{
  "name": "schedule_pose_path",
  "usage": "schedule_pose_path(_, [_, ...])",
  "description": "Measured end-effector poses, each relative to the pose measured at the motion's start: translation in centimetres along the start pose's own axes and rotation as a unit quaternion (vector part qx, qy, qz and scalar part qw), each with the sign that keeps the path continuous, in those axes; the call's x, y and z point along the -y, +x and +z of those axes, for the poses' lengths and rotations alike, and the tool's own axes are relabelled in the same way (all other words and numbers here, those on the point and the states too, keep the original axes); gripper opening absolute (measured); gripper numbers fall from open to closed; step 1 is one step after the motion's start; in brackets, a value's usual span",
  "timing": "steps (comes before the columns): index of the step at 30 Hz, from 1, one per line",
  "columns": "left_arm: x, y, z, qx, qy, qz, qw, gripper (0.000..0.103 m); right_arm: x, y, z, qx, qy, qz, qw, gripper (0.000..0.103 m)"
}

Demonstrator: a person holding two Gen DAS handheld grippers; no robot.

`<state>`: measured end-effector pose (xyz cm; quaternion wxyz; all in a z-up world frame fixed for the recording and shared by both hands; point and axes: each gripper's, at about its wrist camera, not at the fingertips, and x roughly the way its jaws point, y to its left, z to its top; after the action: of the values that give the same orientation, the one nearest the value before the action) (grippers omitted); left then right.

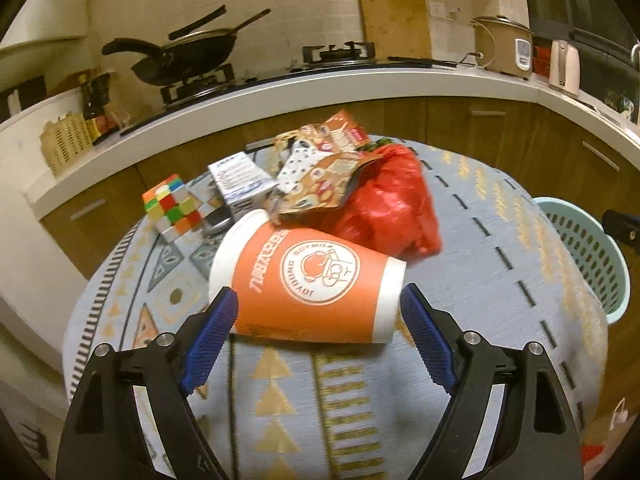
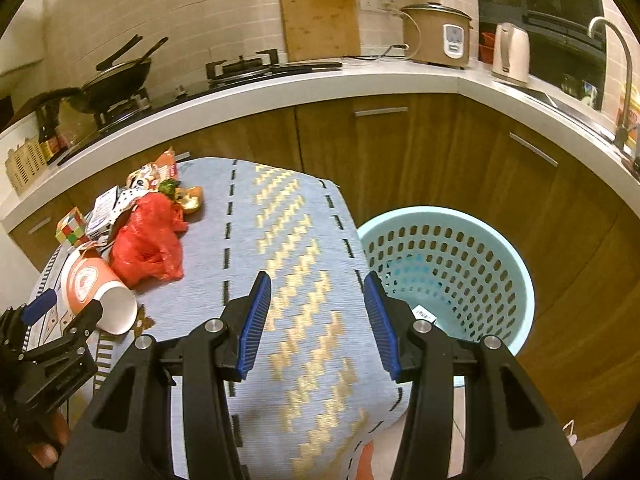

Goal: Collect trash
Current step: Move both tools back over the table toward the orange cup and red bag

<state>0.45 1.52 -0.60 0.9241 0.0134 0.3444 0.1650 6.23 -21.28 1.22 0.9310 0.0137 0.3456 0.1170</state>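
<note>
Orange paper cup point(image 1: 308, 284) lies on its side on the desk point(image 1: 460, 280), between my left gripper point(image 1: 318, 304) fingers, spread wide. My right gripper point(image 2: 318, 308) is parted, holding nothing, beside the basket point(image 2: 500, 240).

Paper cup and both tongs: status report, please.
Left tongs open, straddling paper cup lying sideways. Right tongs open, empty, beside basket. Red bag behind cup.
</note>
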Motion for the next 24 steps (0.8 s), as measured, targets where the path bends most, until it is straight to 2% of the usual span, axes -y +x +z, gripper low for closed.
schedule_pose_path(4, [-2.3, -0.2, -0.9, 0.004, -0.002, 0.009, 1.0, 0.081, -0.8, 0.0, 0.1, -0.001, -0.007, 0.005, 1.0, 0.045])
schedule_pose_path(7, [-5.3, -0.8, -2.0, -0.012, -0.028, -0.009, 0.9995, 0.081, -1.4, 0.2, 0.1, -0.004, -0.014, 0.011, 1.0, 0.045])
schedule_pose_path(13, [-11.3, -1.6, -3.9, -0.024, -0.068, 0.018, 0.9972, 0.08, -4.2, 1.2, -0.3, -0.019, -0.035, 0.034, 0.999, 0.045])
schedule_pose_path(15, [-13.1, -1.8, -4.2, -0.024, -0.088, 0.014, 0.9958, 0.08, -5.2, 1.5, -0.4, -0.022, -0.044, 0.042, 0.998, 0.045])
schedule_pose_path(16, [-13.5, -2.0, -4.2, -0.024, -0.095, 0.003, 0.9952, 0.08, -5.6, 1.5, -0.4, -0.023, -0.047, 0.044, 0.998, 0.045])
schedule_pose_path(17, [-14.1, -2.1, -4.2, -0.023, -0.105, -0.029, 0.9938, 0.08, -6.2, 1.6, -0.4, -0.024, -0.053, 0.048, 0.997, 0.045])
schedule_pose_path(18, [-14.6, -2.1, -4.1, -0.024, -0.118, -0.07, 0.9902, 0.08, -6.7, 1.7, -0.3, -0.025, -0.058, 0.054, 0.997, 0.045])
schedule_pose_path(21, [-15.0, -1.9, -3.1, -0.021, -0.166, -0.141, 0.9757, 0.086, -8.0, 2.0, 0.1, -0.024, -0.071, 0.067, 0.995, 0.045])
schedule_pose_path(24, [-13.7, -0.3, -1.5, -0.035, -0.188, -0.162, 0.968, 0.087, -9.4, 2.4, 0.9, -0.018, -0.081, 0.09, 0.993, 0.045])
